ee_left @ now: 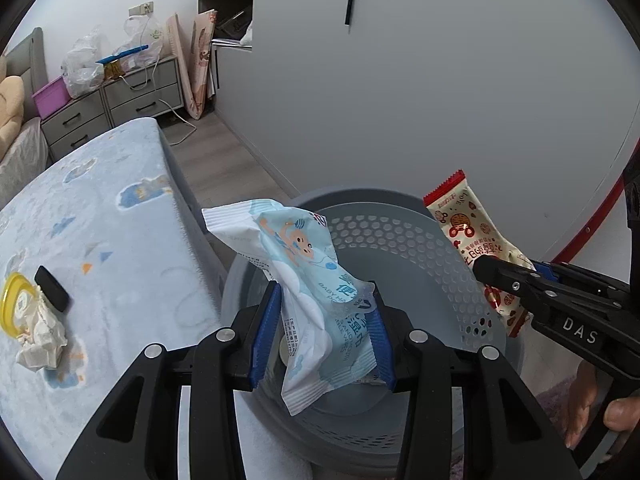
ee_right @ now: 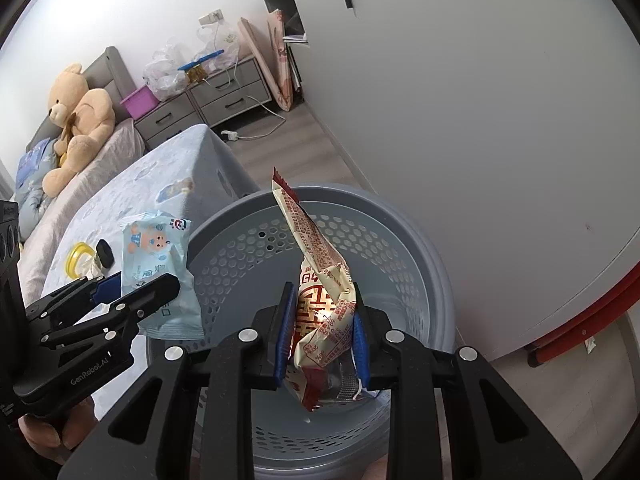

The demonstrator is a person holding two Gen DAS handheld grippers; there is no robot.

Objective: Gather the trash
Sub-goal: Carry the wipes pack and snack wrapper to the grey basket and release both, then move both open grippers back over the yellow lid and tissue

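Observation:
My left gripper [ee_left: 322, 312] is shut on a pale blue baby-wipes packet [ee_left: 308, 280], held over the near rim of a grey perforated trash basket [ee_left: 400, 240]. The same packet [ee_right: 160, 272] and left gripper [ee_right: 138, 290] show at the left of the right wrist view. My right gripper [ee_right: 320, 316] is shut on a cream and red snack wrapper [ee_right: 320, 280] above the basket's [ee_right: 248, 248] open mouth. In the left wrist view that wrapper [ee_left: 468, 236] and the right gripper [ee_left: 508, 276] hang over the basket's right rim.
A bed with a light blue blanket [ee_left: 100, 220] lies left of the basket; on it are a crumpled white paper [ee_left: 42, 340], a yellow lid [ee_left: 14, 304] and a small black object [ee_left: 52, 294]. White wardrobe doors [ee_left: 440, 80] stand behind. A teddy bear [ee_right: 78, 120] sits at the bed's head.

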